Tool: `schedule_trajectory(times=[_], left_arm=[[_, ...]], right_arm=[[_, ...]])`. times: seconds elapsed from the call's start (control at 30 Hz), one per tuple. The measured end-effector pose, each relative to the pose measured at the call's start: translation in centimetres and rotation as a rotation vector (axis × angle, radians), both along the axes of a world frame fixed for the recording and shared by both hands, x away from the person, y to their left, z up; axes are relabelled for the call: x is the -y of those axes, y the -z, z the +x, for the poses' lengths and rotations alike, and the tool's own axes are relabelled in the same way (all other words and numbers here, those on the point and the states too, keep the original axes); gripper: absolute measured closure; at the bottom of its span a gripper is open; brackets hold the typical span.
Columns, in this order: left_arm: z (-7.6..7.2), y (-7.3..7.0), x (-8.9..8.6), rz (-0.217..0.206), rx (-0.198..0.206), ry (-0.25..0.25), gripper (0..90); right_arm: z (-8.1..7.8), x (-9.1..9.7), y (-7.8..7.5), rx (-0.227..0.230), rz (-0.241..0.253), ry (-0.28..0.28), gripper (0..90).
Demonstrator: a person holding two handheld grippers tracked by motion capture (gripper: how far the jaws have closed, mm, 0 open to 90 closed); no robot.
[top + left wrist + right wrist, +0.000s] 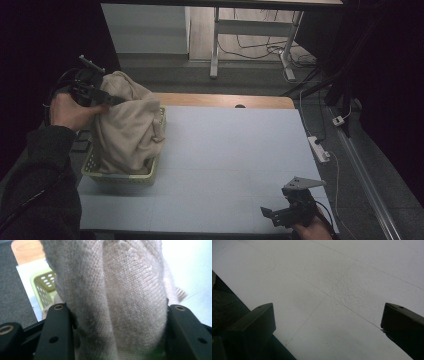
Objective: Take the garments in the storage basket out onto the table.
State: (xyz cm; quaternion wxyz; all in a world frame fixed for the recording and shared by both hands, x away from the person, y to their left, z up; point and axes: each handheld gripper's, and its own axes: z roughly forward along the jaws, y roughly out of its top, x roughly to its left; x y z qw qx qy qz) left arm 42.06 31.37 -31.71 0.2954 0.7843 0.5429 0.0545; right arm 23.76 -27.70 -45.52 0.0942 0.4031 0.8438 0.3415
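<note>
Pale blue tabletop [230,150] under dim light: at nine o'clock the left gripper [107,98] clamps a beige knitted garment [127,127], hanging lengthwise into the yellow-green basket [125,177]; the right gripper [280,212] waits at five o'clock. Left gripper view: knit [117,297] bunched between both jaws, basket [45,285] at nine o'clock. Right gripper view: jaws spread, empty, over bare surface [332,290].
</note>
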Motion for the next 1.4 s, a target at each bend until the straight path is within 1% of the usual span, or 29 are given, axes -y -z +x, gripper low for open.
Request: schedule_trajectory(times=[0.03,0.07,0.1,0.17,0.2,0.23,0.27,0.3,0.33,0.4,0.43,0.47,0.5,0.53,0.57,0.67,0.7,0.73,0.83,0.87,0.93,0.97,1.0,1.13,1.23,1.27,1.33,1.37,1.4], left_arm=[[0.0,-0.5,0.1,-0.004,0.006,0.004,46.3],[0.0,-0.5,0.1,-0.004,0.006,0.004,46.3],[-0.1,-1.4,0.2,-0.007,0.019,0.012,46.3],[-0.2,-2.3,0.4,-0.014,0.038,0.009,46.2],[-0.2,-2.3,0.4,-0.014,0.038,0.009,46.2],[-0.4,-3.2,0.6,-0.016,0.056,0.006,46.2],[-0.4,-3.6,0.7,-0.023,0.067,0.005,46.2],[-0.4,-3.6,0.7,-0.023,0.067,0.005,46.2],[-0.5,-4.0,0.8,-0.028,0.075,0.008,46.2],[-0.6,-4.9,0.9,-0.042,0.090,0.012,46.2],[-0.7,-5.7,1.1,-0.060,0.103,0.021,46.2],[-0.7,-5.7,1.1,-0.060,0.103,0.021,46.2],[-0.7,-6.1,1.2,-0.067,0.108,0.024,46.2],[-0.8,-6.8,1.5,-0.079,0.119,0.032,46.2],[-0.8,-6.8,1.5,-0.079,0.119,0.032,46.2],[-0.9,-7.8,1.8,-0.102,0.133,0.043,46.2],[-1.0,-8.5,2.2,-0.107,0.144,0.049,46.2],[-1.0,-8.5,2.2,-0.107,0.144,0.049,46.2],[-1.0,-9.3,2.7,-0.110,0.155,0.060,46.2],[-0.9,-9.9,3.2,-0.112,0.162,0.066,46.2],[-0.9,-10.2,3.4,-0.115,0.166,0.068,46.2],[-0.9,-10.7,3.8,-0.123,0.175,0.073,46.2],[-0.9,-10.7,3.8,-0.123,0.175,0.073,46.2],[-0.7,-11.4,4.7,-0.139,0.184,0.088,46.2],[-0.6,-12.1,5.7,-0.161,0.204,0.109,46.2],[-0.6,-12.1,5.7,-0.161,0.204,0.109,46.2],[-0.5,-12.5,6.2,-0.172,0.210,0.117,46.2],[-0.4,-12.9,6.7,-0.183,0.216,0.127,46.3],[-0.4,-12.9,6.7,-0.183,0.216,0.127,46.2]], right_arm=[[0.0,0.0,0.0,0.004,0.000,-0.002,0.0],[0.0,0.0,0.0,0.004,0.000,-0.002,0.0],[0.0,0.0,0.0,0.003,0.001,0.001,0.0],[0.0,0.0,0.0,0.003,0.001,0.000,0.0],[0.0,0.0,0.0,0.003,0.001,0.000,0.0],[0.0,0.0,0.0,0.003,0.001,0.000,0.0],[0.0,0.0,0.0,0.003,0.001,0.000,0.0],[0.0,0.0,0.0,0.001,0.001,-0.001,0.0],[0.0,0.0,0.0,0.004,0.001,-0.002,0.0],[0.0,0.0,0.0,0.002,0.001,-0.001,0.0],[0.0,0.0,0.0,0.003,0.002,0.001,0.0],[0.0,0.0,0.0,0.005,0.002,0.000,0.0],[0.0,0.0,0.0,0.005,0.002,0.000,0.0],[0.0,0.1,0.0,0.007,-0.001,0.008,0.0],[0.0,0.1,0.0,0.006,0.005,0.012,0.0],[0.0,0.1,0.0,0.002,0.012,0.015,0.0],[0.0,0.1,0.0,0.004,0.010,0.015,0.0],[0.0,0.1,0.0,0.004,0.010,0.015,0.0],[0.0,0.1,0.0,0.004,0.009,0.012,0.0],[0.0,0.1,0.0,0.003,0.011,0.014,0.0],[0.0,0.1,-0.1,0.002,0.009,0.011,0.0],[0.0,0.1,-0.1,0.001,0.009,0.011,0.0],[0.0,0.1,-0.1,0.002,0.007,0.009,0.0],[0.0,0.1,-0.1,0.002,0.009,0.012,0.0],[0.0,0.2,-0.1,0.001,0.011,0.011,0.0],[0.0,0.1,-0.1,0.002,0.011,0.011,0.0],[0.0,0.1,-0.1,0.001,0.011,0.010,0.0],[0.0,0.1,-0.1,0.001,0.011,0.010,0.0],[0.0,0.1,-0.1,0.001,0.012,0.010,0.0]])
